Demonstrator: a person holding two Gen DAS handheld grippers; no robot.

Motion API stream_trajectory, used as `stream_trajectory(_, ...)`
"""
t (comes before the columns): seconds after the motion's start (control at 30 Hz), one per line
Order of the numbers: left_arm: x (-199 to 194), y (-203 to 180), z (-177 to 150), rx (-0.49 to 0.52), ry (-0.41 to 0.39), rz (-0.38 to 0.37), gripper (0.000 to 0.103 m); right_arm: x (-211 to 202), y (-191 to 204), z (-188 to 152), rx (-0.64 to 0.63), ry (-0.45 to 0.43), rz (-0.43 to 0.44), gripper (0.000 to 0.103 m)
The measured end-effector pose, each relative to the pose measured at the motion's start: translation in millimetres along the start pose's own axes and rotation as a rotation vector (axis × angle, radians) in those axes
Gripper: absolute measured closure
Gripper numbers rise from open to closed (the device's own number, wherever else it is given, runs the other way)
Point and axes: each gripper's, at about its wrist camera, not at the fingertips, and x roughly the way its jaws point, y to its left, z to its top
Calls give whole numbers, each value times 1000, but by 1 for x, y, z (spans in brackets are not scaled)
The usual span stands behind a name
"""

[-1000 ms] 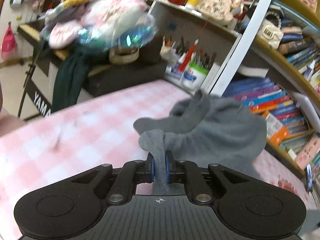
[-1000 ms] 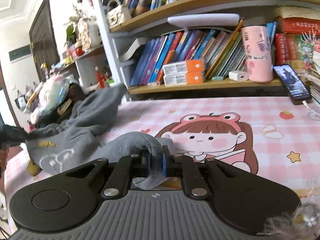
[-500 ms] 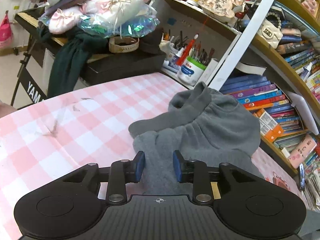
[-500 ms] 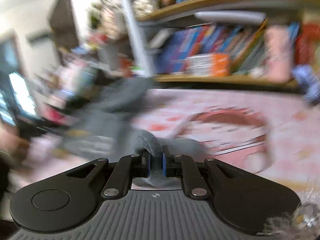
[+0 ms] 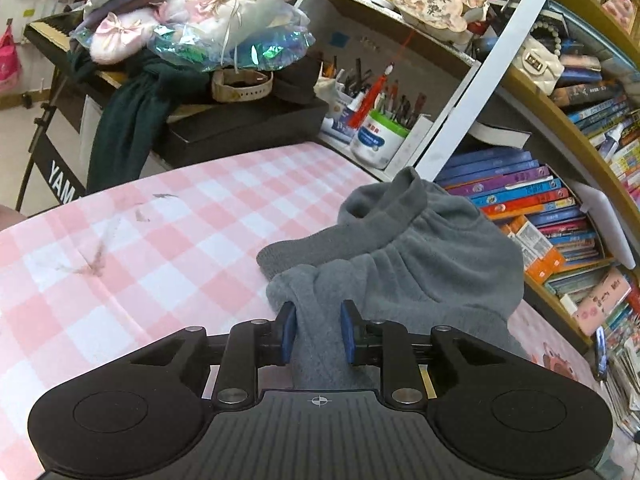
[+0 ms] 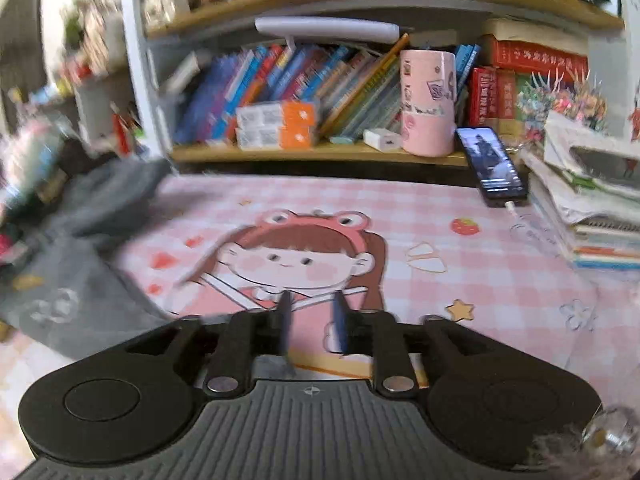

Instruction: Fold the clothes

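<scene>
A grey fleece garment (image 5: 416,264) lies bunched on the pink checked table cover (image 5: 132,264). In the left wrist view my left gripper (image 5: 318,334) is open, its blue pads on either side of a fold of the grey cloth that runs between them without being pinched. In the right wrist view the same garment (image 6: 76,280) lies at the left, blurred, with a pale print on it. My right gripper (image 6: 310,328) is open over the cartoon girl print (image 6: 292,264), to the right of the garment, with nothing between its fingers.
A bookshelf (image 6: 320,80) runs along the table's far edge, with a pink canister (image 6: 428,100) and a phone (image 6: 490,164) on it. Stacked books (image 6: 592,216) sit at the right. A pen pot (image 5: 378,136) and a cluttered keyboard (image 5: 200,120) stand at the left end.
Both grippers have opened and let go of the grey cloth. The right gripper has swung right, away from the garment, which now rests on the table.
</scene>
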Motion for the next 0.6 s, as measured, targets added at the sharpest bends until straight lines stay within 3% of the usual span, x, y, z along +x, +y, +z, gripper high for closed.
stream_trajectory(0.07, 2, 1, -1, -5, 4, -5, 80, -13, -2, -1, 0, -12, 9, 63)
stream_trajectory(0.23, 5, -2, -2, -3, 8, -20, 80, -20, 6, -17, -13, 68, 19, 50)
stream_trajectory(0.43, 7, 2, -1, -23, 9, -33, 80, -15, 4, -35, 28, 168, 16, 49)
stream_trajectory(0.53, 7, 2, -1, -24, 8, -32, 80, -8, 3, -40, 76, 205, 57, 50)
stream_trajectory(0.6, 8, 1, -1, -23, 6, -31, 80, -6, 7, -41, 75, 221, 89, 58)
